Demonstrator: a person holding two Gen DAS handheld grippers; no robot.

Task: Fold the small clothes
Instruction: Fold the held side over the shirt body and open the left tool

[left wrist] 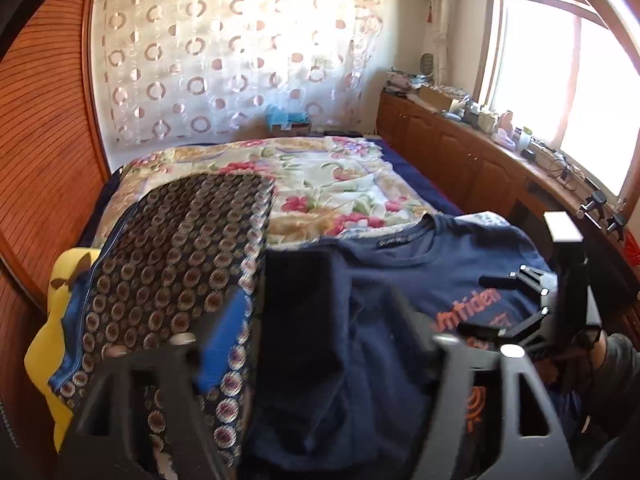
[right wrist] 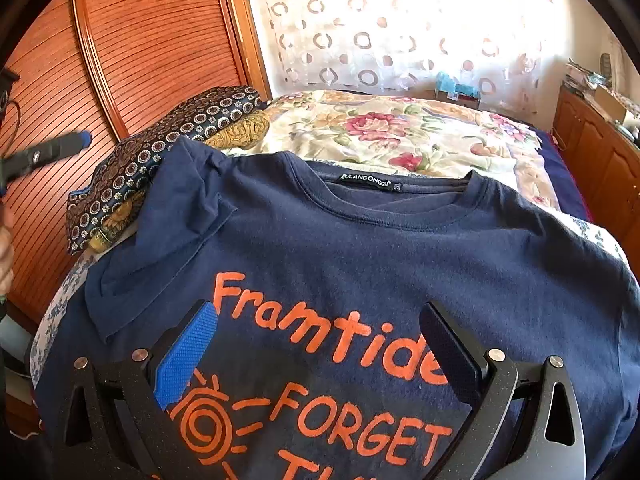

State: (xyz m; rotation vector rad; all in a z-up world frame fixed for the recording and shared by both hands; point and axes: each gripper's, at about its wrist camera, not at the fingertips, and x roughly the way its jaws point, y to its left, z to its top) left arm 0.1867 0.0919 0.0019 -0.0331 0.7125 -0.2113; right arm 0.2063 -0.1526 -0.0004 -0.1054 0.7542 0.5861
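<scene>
A navy T-shirt point(right wrist: 360, 248) with orange lettering lies front up on the bed, its collar toward the far side. Its left sleeve point(right wrist: 180, 220) is folded in over the chest. My right gripper point(right wrist: 320, 356) hovers open over the print, with nothing between its fingers; the left wrist view shows it at the right point(left wrist: 480, 304). My left gripper point(left wrist: 320, 320) is open at the shirt's left edge, with dark shirt fabric point(left wrist: 296, 320) lying between its spread fingers, not pinched. In the right wrist view it shows at the far left point(right wrist: 60, 150), off the shirt.
A pile of patterned dark clothes point(right wrist: 168, 140) sits left of the shirt on the floral bedspread point(right wrist: 400, 128). A wooden slatted wardrobe point(right wrist: 152, 40) stands on the left. A cluttered low cabinet point(left wrist: 460, 140) runs under the window on the right. A yellow item point(left wrist: 56, 320) lies at the bed's left edge.
</scene>
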